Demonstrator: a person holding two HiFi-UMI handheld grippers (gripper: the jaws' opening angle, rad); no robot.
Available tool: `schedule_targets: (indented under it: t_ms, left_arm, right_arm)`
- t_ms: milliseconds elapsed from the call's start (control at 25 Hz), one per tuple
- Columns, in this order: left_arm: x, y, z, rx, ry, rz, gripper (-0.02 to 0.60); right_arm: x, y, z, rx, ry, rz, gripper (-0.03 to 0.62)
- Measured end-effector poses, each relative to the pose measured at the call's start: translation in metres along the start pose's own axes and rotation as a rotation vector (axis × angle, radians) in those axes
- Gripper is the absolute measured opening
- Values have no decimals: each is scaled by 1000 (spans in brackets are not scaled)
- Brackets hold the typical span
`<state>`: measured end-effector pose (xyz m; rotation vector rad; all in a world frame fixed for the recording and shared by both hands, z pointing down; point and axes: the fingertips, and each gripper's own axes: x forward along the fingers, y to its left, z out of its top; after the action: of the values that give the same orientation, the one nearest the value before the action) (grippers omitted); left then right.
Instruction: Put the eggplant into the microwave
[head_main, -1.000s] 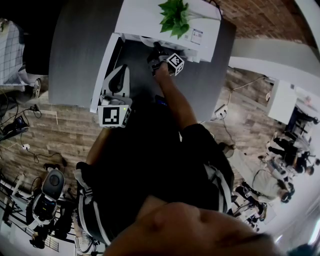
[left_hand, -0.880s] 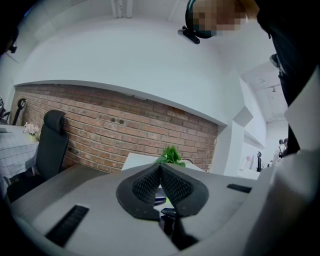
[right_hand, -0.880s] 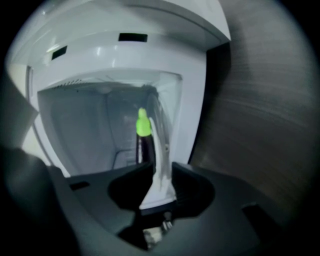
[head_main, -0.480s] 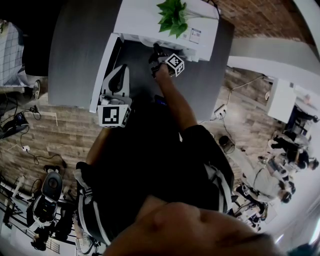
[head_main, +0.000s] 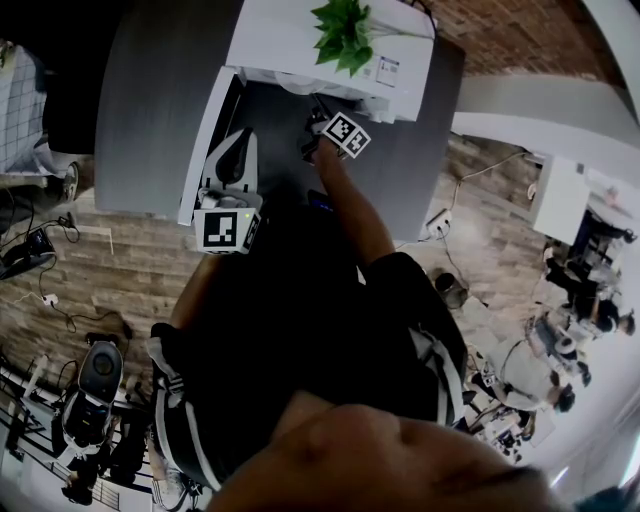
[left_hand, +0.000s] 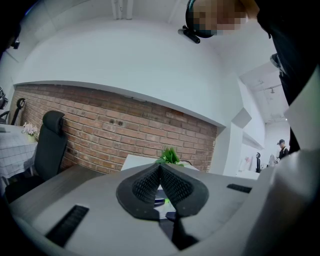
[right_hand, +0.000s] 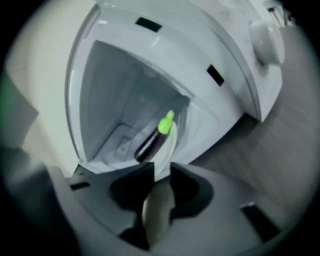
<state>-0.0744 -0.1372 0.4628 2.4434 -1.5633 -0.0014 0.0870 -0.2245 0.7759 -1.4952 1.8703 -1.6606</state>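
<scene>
Tabletop (head_main: 150, 100): right tool (right_hand: 161, 169) rolled, empty, narrower

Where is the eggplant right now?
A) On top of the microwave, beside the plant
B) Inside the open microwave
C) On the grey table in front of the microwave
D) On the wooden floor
B: the right gripper view shows the eggplant lying inside the open microwave.

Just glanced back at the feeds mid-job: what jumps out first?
The eggplant, dark with a bright green cap, lies inside the open microwave, dead ahead in the right gripper view. The right gripper hangs just outside the opening, jaws apart and empty, though they have just been closing a little. In the head view a green plant tops the microwave.
</scene>
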Motion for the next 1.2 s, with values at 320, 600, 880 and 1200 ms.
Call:
schedule_targets:
  t_ms: [320, 600, 880, 1200]
  left_arm:
    - [2, 0, 0, -14, -7, -5, 35]
    - [3, 0, -7, -10, 11, -13, 35]
    - [7, 2, -5, -21, 11, -10, 35]
    - [8, 5, -9, -25, 18, -6, 35]
  right_arm:
    - [-9, 14, 2, -466, 23, -141, 48]
    - [-2, 27, -13, -710, 106, -205, 41]
    - [12, 23, -19, -768, 144, -244, 41]
    - [20, 21, -15, -754, 150, -259, 43]
